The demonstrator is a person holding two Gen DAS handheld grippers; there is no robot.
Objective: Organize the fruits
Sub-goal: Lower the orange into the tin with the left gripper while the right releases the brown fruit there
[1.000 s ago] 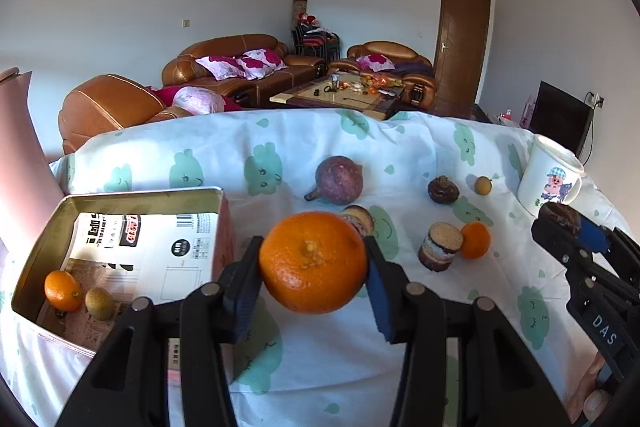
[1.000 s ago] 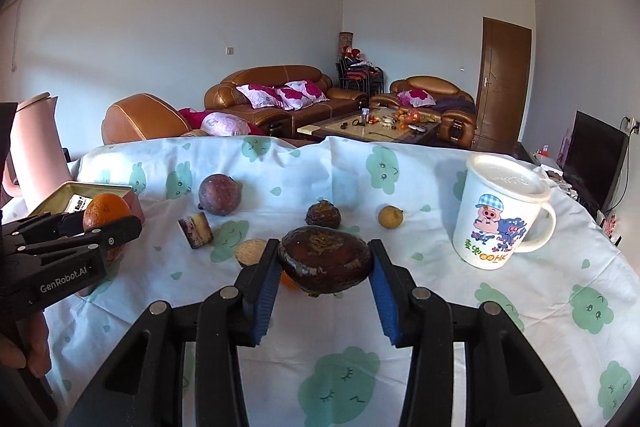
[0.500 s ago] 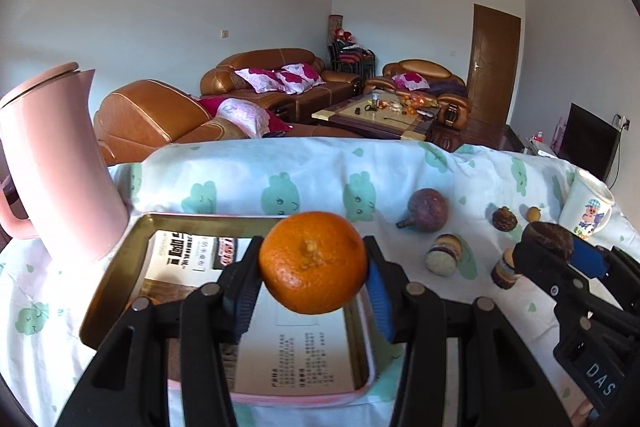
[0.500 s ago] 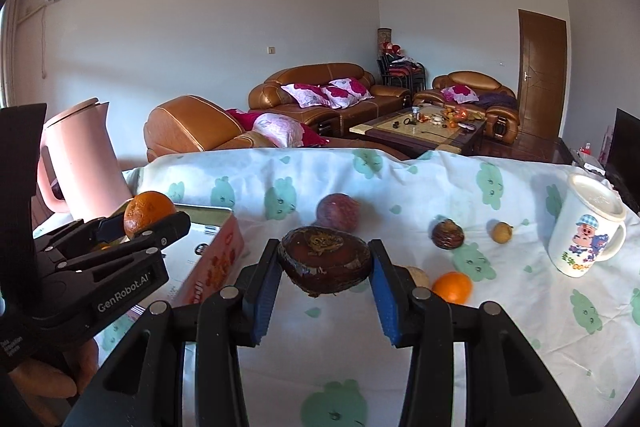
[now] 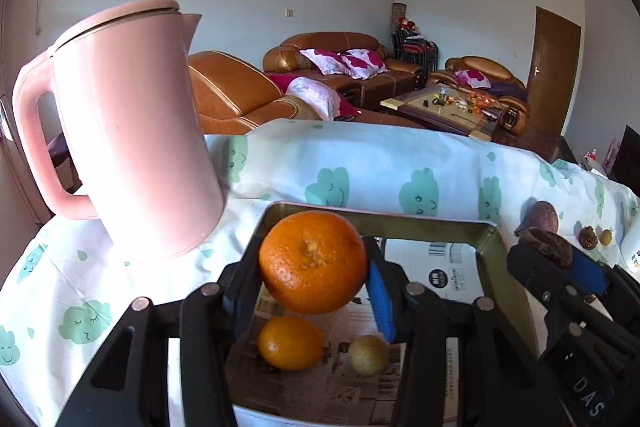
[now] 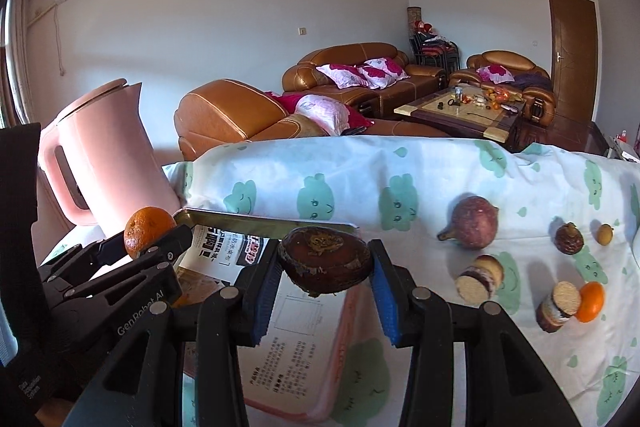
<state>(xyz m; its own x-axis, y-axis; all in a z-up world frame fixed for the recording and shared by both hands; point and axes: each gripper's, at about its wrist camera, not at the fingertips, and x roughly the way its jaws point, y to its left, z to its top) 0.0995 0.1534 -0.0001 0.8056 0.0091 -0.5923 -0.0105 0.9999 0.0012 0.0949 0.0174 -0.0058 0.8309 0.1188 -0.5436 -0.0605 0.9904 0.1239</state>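
Fruits are split between a tin and the table right now. Biggest thing in view is the table with its white cloud-print cloth (image 6: 400,163), then the pink kettle (image 5: 132,131) standing at the far left corner, just beside the open metal tin (image 5: 492,255). The tin has printed paper lining its bottom, with a small orange (image 5: 290,343) and a yellowish-green fruit (image 5: 368,355) already lying in it, near each other but not touching.

Left gripper (image 5: 314,291) is hanging over the tin with its jaws clamped on a big orange (image 5: 312,261), blue pads pressed to both sides. Right gripper (image 6: 324,291) sits over the tin's near right edge, jaws closed on a dark brown flattish fruit (image 6: 326,261) with a rough patch on top. Can't tell exactly what it is.

Out on the cloth, right of the tin: a reddish-purple fruit with a little stem (image 6: 474,223), two cut chunks with pale faces (image 6: 478,277) (image 6: 558,305), another orange (image 6: 590,301) touching the nearer chunk, a small dark knobbly fruit (image 6: 569,238), and a tiny yellow one (image 6: 605,234) just beside it.
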